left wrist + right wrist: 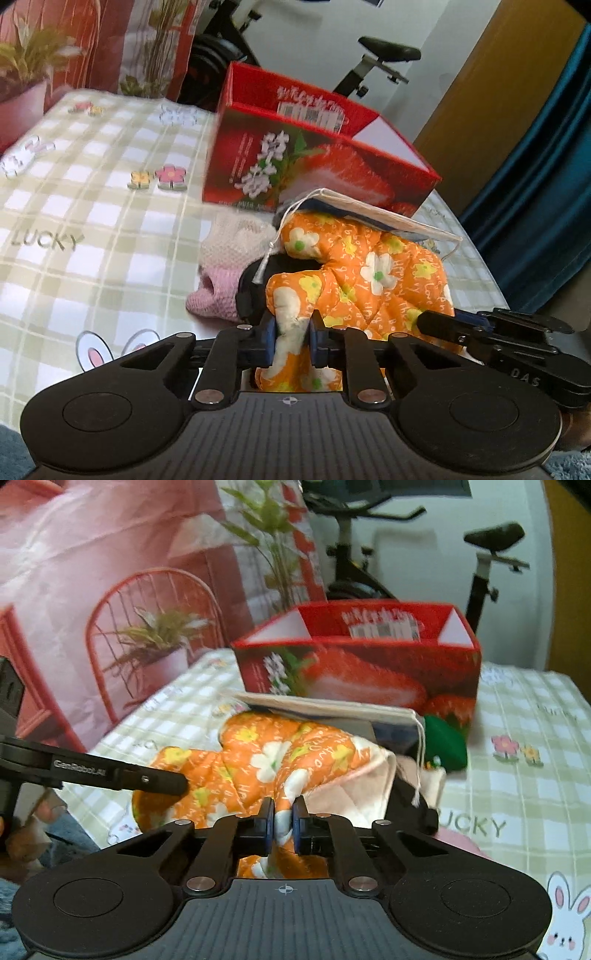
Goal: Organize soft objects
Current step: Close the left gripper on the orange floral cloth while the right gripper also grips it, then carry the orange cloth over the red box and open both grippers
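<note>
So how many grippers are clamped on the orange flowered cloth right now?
2. The left gripper pinches the orange flowered cloth at its near edge; the right gripper pinches another fold of it, farther to the right.

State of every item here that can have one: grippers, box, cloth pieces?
Left gripper: shut on orange cloth.
Right gripper: shut on the same cloth.
Red box: open-topped, upright; contents not visible.
Pouch: lying on top of the orange cloth.
Pink knit: on the bedsheet, untouched.

The left gripper (292,338) fingers pinch the orange floral quilt (369,273).
</note>
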